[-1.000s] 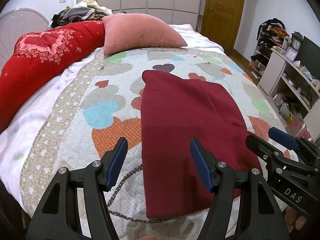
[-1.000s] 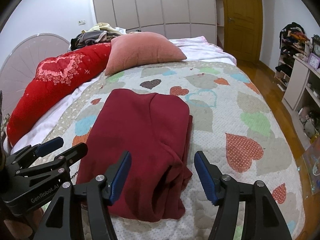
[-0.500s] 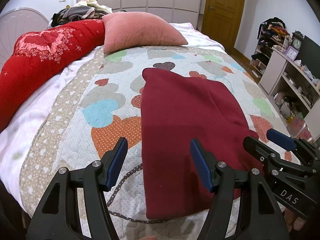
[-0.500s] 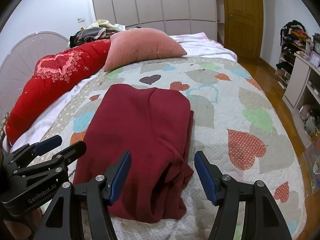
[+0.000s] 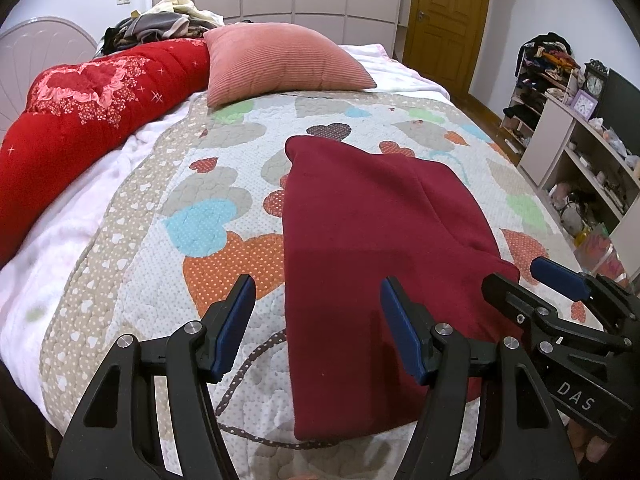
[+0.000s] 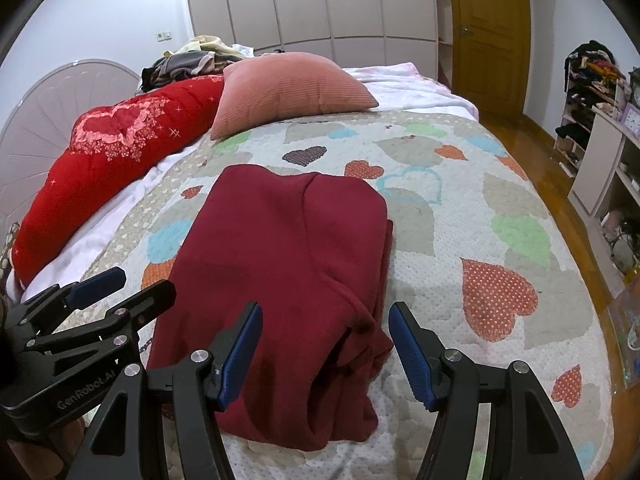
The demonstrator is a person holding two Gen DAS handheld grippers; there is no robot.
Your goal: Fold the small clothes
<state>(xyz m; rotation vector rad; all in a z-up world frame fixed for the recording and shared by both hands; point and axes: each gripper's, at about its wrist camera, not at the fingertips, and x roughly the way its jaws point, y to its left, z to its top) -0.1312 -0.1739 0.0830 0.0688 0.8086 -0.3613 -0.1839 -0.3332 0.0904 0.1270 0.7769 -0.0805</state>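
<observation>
A dark red garment (image 5: 372, 264) lies folded into a long strip on the heart-patterned quilt (image 5: 224, 184); it also shows in the right wrist view (image 6: 288, 276), with rumpled layers at its near right corner. My left gripper (image 5: 318, 320) is open and empty, hovering above the garment's near left edge. My right gripper (image 6: 324, 344) is open and empty above the garment's near right corner. Each gripper shows in the other's view: the right one (image 5: 532, 280) and the left one (image 6: 132, 284).
A pink striped pillow (image 5: 280, 64) and a red duvet (image 5: 88, 108) lie at the head of the bed, with a heap of clothes (image 5: 160, 24) behind. Shelves (image 5: 584, 152) stand to the right and a wooden door (image 5: 448, 16) at the back.
Both grippers have risen and drawn back a little from the garment, staying open. The garment has not moved.
</observation>
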